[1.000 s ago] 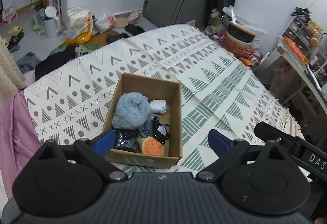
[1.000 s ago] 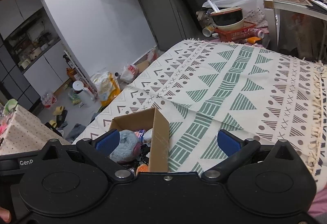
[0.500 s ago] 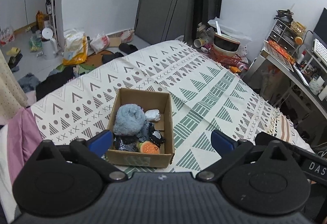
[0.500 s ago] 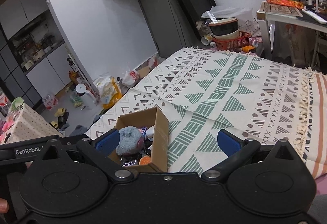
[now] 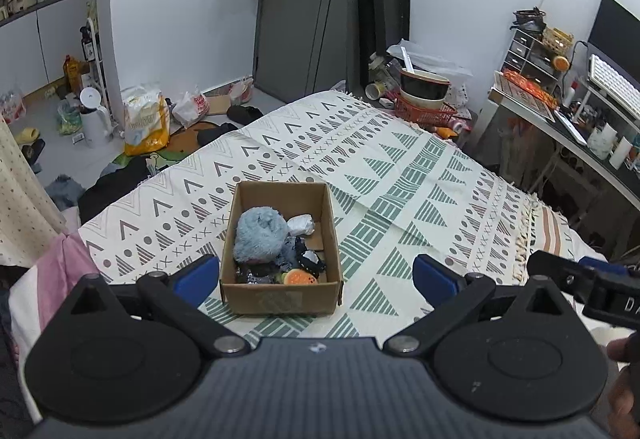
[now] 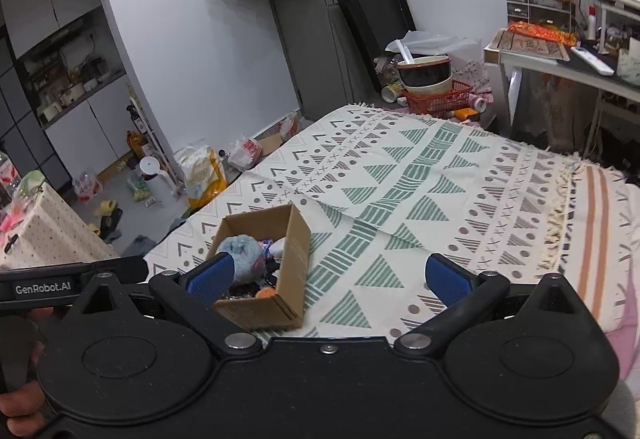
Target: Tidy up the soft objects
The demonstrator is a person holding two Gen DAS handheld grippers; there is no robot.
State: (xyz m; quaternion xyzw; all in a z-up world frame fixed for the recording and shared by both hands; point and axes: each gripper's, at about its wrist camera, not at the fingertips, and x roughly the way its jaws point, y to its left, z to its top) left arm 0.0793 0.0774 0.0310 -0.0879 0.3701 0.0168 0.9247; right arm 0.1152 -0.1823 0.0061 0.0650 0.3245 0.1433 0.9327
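A brown cardboard box (image 5: 280, 297) (image 6: 298, 247) sits on the patterned bedspread (image 5: 384, 179) (image 6: 400, 175). Inside lie a fluffy blue-grey plush (image 5: 260, 235) (image 6: 244, 259), a small white soft thing (image 5: 301, 225), dark items and an orange round toy (image 5: 299, 277) (image 6: 265, 293). My left gripper (image 5: 316, 275) is open, held above and short of the box with nothing between its blue pads. My right gripper (image 6: 328, 275) is open too, to the box's right, and holds nothing.
The bed's left edge drops to a cluttered floor with a yellow bag (image 5: 146, 125), a white bin (image 5: 94, 117) and dark clothes (image 5: 116, 187). A desk (image 5: 560, 127) stands on the right. A red basket with bowls (image 5: 426, 103) sits past the bed's far end.
Both grippers have pulled back and up from the box, which looks smaller and farther now. The box and its contents have stayed put.
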